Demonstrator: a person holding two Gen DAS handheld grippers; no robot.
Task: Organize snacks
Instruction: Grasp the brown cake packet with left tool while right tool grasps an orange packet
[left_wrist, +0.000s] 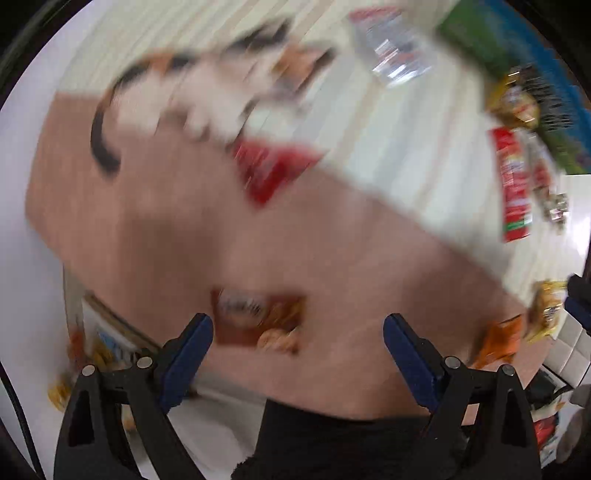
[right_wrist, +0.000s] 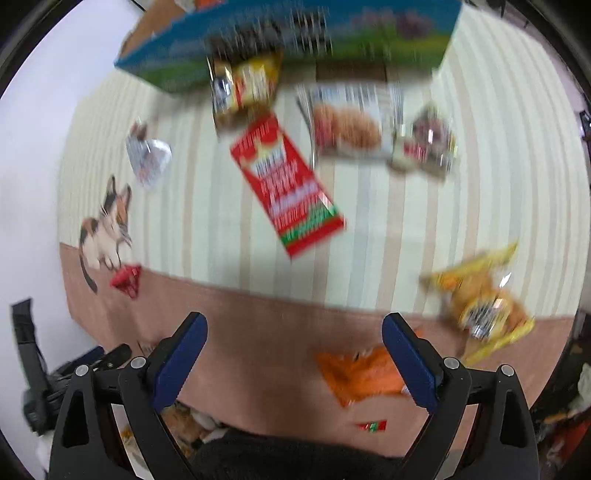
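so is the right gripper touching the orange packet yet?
Cannot tell. In the right wrist view the right gripper is open, and its right-hand finger overlaps the orange packet in the image, but blur hides whether it rests on the packet or hangs above.

A cloth (right_wrist: 369, 240) covered the work surface, cream with pale vertical stripes across most of it and a plain dusty-pink band along the near edge. A calico cat print (right_wrist: 107, 225) sat at its left side beside a small red motif (right_wrist: 127, 280). Past the cloth's left edge lay a plain white surface (right_wrist: 33, 147). Both views were blurred.
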